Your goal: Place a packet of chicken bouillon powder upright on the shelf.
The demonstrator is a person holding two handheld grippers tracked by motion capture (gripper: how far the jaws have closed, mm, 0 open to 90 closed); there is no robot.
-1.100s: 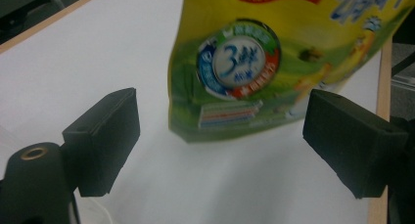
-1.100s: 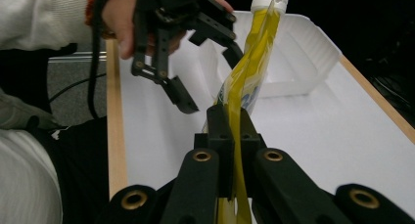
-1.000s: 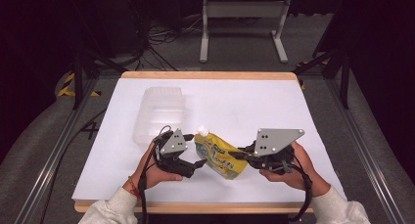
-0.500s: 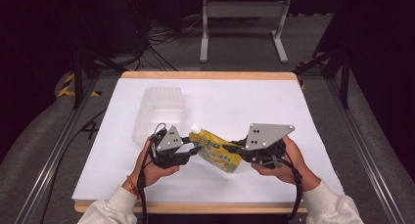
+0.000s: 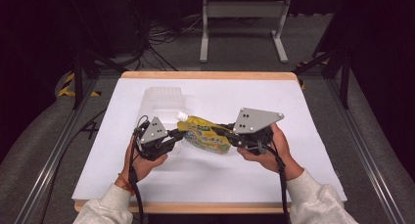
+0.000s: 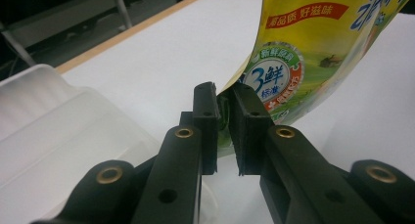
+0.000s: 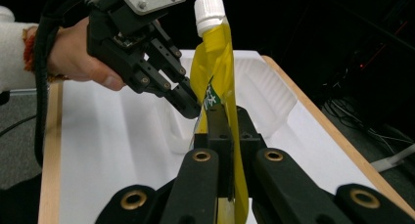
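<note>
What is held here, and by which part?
The yellow pouch: left tool pinches one side edge, right tool the opposite edge.

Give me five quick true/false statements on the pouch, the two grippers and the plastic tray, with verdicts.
1. Both grippers are clamped on the yellow pouch. True: the left gripper pinches one edge and the right gripper pinches another.
2. The pouch's white cap is off. False: the cap sits on the spout.
3. The pouch lies inside the clear plastic tray. False: it is held off the table between the grippers, with the tray beside and behind it.
4. The tray sits on the person's left side of the white table. True.
5. The pouch is plain, with no printing. False: it carries a round green label and a red banner with text.
</note>
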